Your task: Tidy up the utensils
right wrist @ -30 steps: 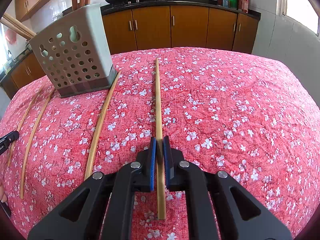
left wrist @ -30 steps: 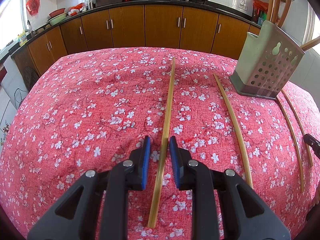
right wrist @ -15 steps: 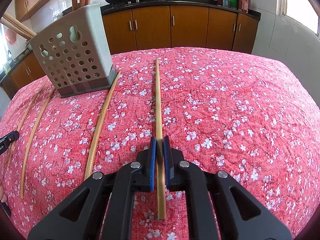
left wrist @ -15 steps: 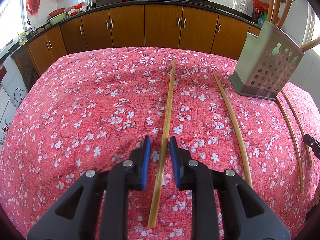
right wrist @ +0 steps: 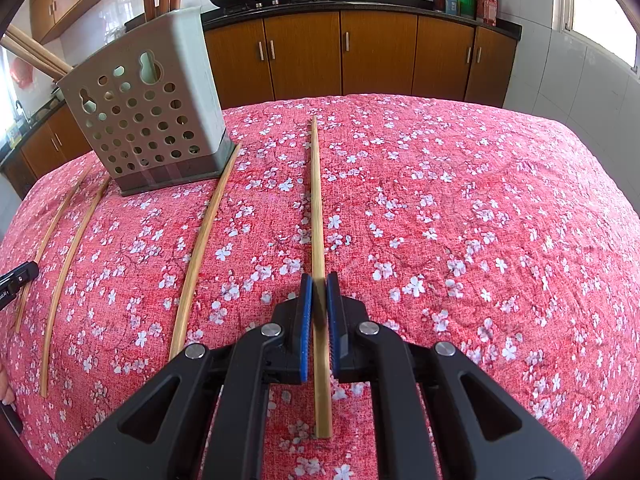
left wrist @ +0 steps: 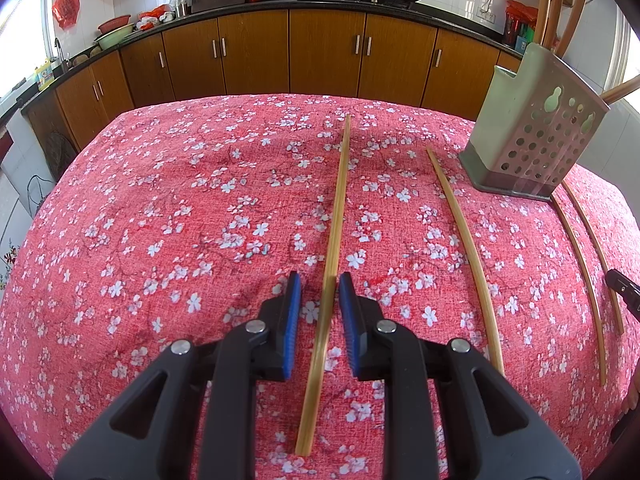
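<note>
Floral tablecloth; both tools angled down: right tool clamps chopstick, left tool narrowly straddles another chopstick, untouched.

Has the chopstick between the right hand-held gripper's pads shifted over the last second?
No. The chopstick lies as it did: its far tip is at the same spot on the floral tablecloth, right of the utensil holder, with the right hand-held gripper shut on it.

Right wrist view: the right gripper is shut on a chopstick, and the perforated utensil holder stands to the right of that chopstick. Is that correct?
One detail is off. In the right wrist view, the right gripper is indeed shut on a chopstick, but the perforated utensil holder stands to the left of that chopstick, not the right.
</note>
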Motion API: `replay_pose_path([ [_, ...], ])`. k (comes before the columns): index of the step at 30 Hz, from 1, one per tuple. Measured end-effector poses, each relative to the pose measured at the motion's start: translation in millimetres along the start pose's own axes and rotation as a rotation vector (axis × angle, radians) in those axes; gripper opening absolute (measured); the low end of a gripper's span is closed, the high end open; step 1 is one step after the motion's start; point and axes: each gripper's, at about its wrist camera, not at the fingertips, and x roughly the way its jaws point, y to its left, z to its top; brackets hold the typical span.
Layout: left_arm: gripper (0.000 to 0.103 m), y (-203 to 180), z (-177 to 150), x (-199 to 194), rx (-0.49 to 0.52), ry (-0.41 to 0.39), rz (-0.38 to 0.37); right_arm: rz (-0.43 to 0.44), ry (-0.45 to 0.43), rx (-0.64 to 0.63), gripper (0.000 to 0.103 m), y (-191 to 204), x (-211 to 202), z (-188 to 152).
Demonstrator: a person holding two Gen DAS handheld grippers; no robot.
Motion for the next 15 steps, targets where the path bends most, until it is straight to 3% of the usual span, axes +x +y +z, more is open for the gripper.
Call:
replay_pose_path([
  [15, 0.022, 0.0, -1.5, 0.6, -0.008, -0.001, -0.011, -0.001, 0.0, 0.0, 0.009, 0.2, 0.0, 0.3],
])
